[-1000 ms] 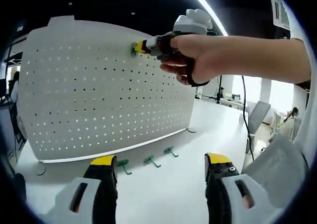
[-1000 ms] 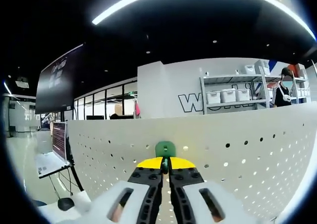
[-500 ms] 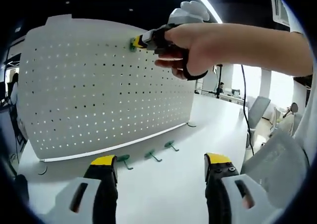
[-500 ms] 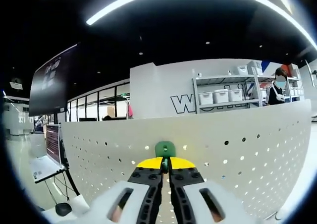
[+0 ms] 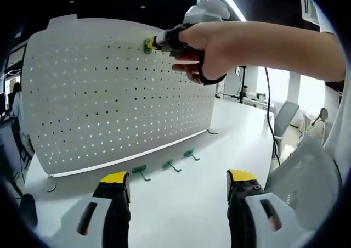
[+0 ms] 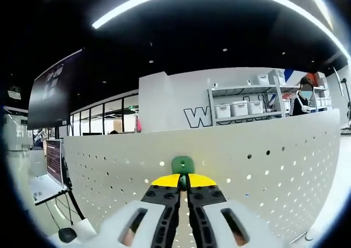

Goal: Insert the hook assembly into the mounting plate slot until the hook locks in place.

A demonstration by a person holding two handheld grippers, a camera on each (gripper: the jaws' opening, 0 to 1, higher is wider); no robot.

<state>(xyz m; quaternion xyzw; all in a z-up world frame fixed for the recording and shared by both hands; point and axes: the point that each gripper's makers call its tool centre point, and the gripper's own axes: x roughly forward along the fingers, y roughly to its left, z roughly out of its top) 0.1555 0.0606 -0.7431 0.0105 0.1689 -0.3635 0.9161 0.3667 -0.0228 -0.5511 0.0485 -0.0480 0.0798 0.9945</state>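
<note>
A white pegboard mounting plate [image 5: 109, 94] stands upright on the white table [image 5: 181, 209]. My right gripper [image 6: 183, 180] is shut on a green hook [image 6: 182, 164], whose head sits against the pegboard [image 6: 263, 171] near its top edge. In the left gripper view the same right gripper [image 5: 160, 41], held by a hand, presses the green hook [image 5: 148, 44] at the top of the board. My left gripper [image 5: 178, 182] hangs open over the table with nothing between its jaws.
Three spare green hooks [image 5: 140, 172] [image 5: 171, 164] [image 5: 190, 154] lie on the table in front of the pegboard's base. A chair [image 5: 285, 122] stands past the table's right side. Shelves with white bins [image 6: 241, 108] and a person [image 6: 304, 97] show behind the board.
The right gripper with the hook has crept slightly up and left along the pegboard's top. Both views have shifted a little; the left gripper stays open.
</note>
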